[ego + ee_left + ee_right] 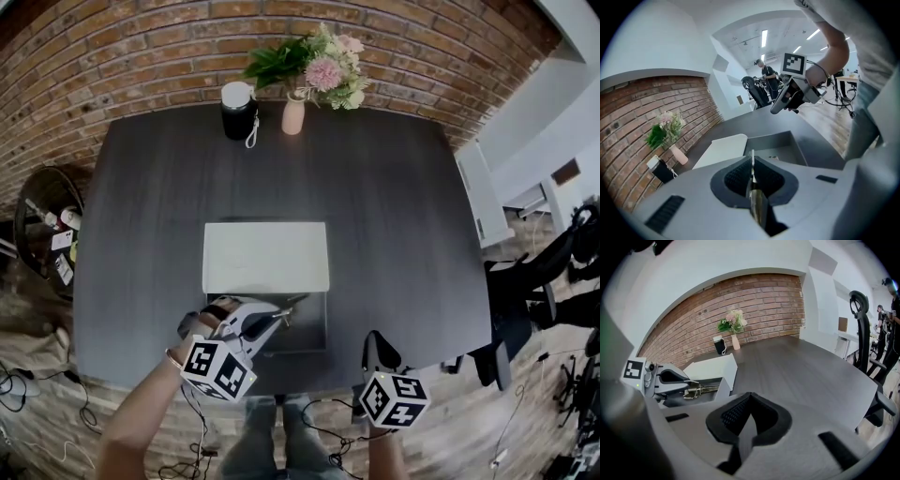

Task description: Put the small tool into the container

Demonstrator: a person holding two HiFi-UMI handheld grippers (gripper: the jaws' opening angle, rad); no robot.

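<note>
A dark grey open container [309, 328] sits near the table's front edge, its white lid [265, 257] lying flat behind it. My left gripper [279, 317] hangs over the container's left side, shut on a small thin metal tool [293, 304]. In the left gripper view the tool [752, 165] stands edge-on between the pads [736, 177], with the container [780, 145] just ahead. The right gripper view shows the tool [702, 390] sticking out over the container [684, 397]. My right gripper [376, 343] is shut and empty at the front edge, right of the container.
A black cylinder with a white top [238, 109] and a pink vase of flowers [294, 112] stand at the table's far edge. Office chairs [548, 267] are to the right, a round basket of clutter [45, 225] to the left, cables on the floor.
</note>
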